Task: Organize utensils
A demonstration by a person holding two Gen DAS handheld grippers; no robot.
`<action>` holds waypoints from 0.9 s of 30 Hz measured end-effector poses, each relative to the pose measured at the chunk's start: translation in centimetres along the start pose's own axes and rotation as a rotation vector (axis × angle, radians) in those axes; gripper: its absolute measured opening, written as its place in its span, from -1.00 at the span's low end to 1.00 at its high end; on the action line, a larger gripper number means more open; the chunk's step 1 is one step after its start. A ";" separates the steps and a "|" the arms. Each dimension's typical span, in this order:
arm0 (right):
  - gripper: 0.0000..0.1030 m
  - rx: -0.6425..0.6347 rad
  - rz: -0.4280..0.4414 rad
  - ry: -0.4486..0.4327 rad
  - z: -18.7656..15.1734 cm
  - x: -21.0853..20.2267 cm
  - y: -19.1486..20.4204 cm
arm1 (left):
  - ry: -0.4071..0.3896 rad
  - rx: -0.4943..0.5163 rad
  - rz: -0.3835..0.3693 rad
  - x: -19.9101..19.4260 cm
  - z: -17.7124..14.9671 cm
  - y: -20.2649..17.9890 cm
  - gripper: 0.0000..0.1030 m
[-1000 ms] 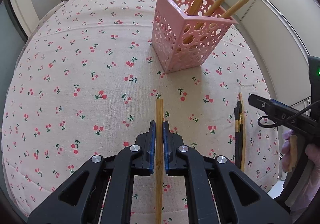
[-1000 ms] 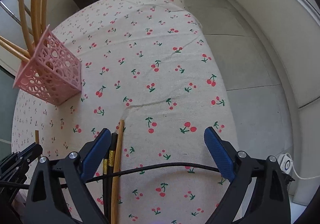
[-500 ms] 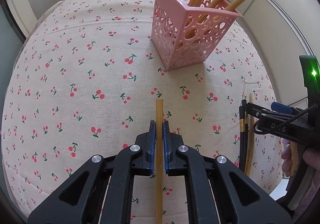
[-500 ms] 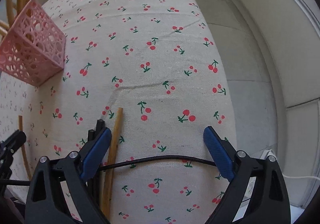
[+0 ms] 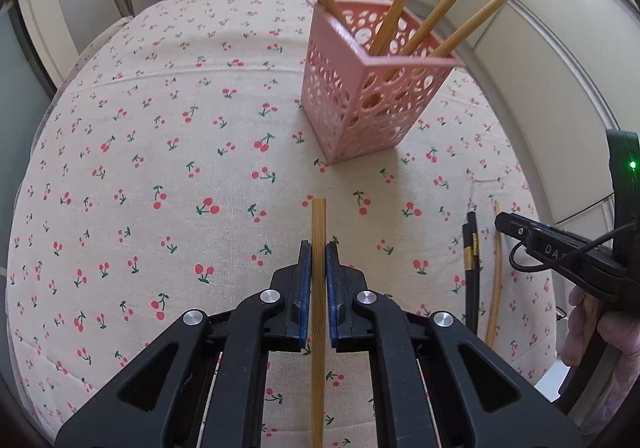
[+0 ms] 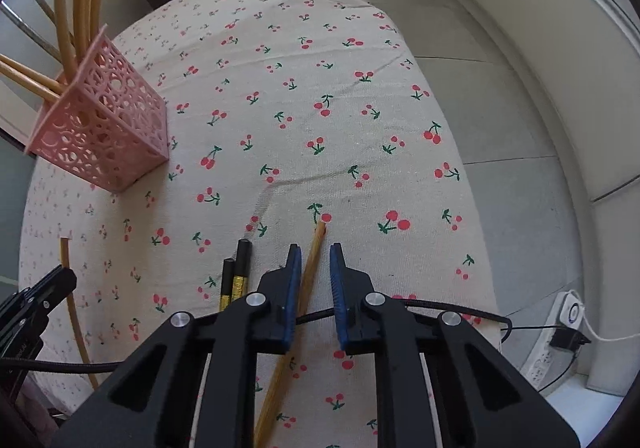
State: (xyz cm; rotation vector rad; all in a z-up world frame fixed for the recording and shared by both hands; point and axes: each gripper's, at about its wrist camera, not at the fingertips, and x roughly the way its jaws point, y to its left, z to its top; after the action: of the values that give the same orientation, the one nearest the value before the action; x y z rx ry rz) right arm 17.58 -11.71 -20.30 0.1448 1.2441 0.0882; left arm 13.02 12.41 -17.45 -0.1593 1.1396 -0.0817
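A pale bamboo chopstick (image 5: 319, 248) is clamped between the closed left gripper (image 5: 319, 254) pads. The right gripper (image 6: 315, 268) jaws, just narrowed, straddle a second chopstick (image 6: 310, 268) lying on the cloth; contact cannot be told. The cherry-print tablecloth (image 5: 160, 151) is bounded by pale wall panels. A pink basket (image 5: 360, 99) with chopsticks stands at 1 o'clock; black chopsticks (image 6: 236, 274) lie at the right gripper's 10 o'clock.

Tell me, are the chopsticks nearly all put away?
Partly. Several wooden chopsticks already stand in the pink basket. The left gripper is shut on one more chopstick. The right gripper has just been closing around another, not yet squeezed tight. The black pair is left on the tablecloth.
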 end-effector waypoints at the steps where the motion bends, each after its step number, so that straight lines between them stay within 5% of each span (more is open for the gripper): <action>1: -0.72 0.008 0.026 -0.010 -0.2 -0.6 -0.2 | -0.004 -0.003 -0.005 -0.2 0.0 0.1 -0.87; 4: -0.54 0.095 0.131 0.034 -0.8 -0.7 -1.5 | 0.004 -0.027 -0.019 -0.1 0.0 0.5 -0.87; 5: -0.13 0.143 0.120 0.040 -0.8 -0.6 -2.1 | 0.008 -0.034 -0.020 -0.1 0.0 0.7 -0.87; 6: 0.06 0.159 0.108 0.029 -0.7 -0.7 -2.3 | 0.012 -0.039 -0.019 0.0 0.0 0.7 -0.87; 15: 0.09 0.156 0.100 0.071 1.0 1.9 -1.1 | 0.029 -0.033 -0.016 0.4 0.2 0.6 -0.87; 18: 0.51 0.109 0.062 0.037 0.9 2.3 0.4 | 0.039 -0.029 -0.010 0.7 0.2 0.6 -0.87; 23: 0.48 -0.031 -0.068 0.015 0.4 3.0 3.1 | 0.051 -0.046 -0.001 0.9 0.2 1.0 -0.86; 27: -0.02 0.002 -0.074 -0.002 0.6 2.5 2.5 | 0.051 -0.074 -0.010 0.9 0.5 1.7 -0.86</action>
State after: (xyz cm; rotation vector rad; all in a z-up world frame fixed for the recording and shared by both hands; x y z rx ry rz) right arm 18.98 -8.96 -22.02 0.1002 1.2461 0.0233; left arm 13.80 14.04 -18.30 -0.2301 1.1938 -0.0523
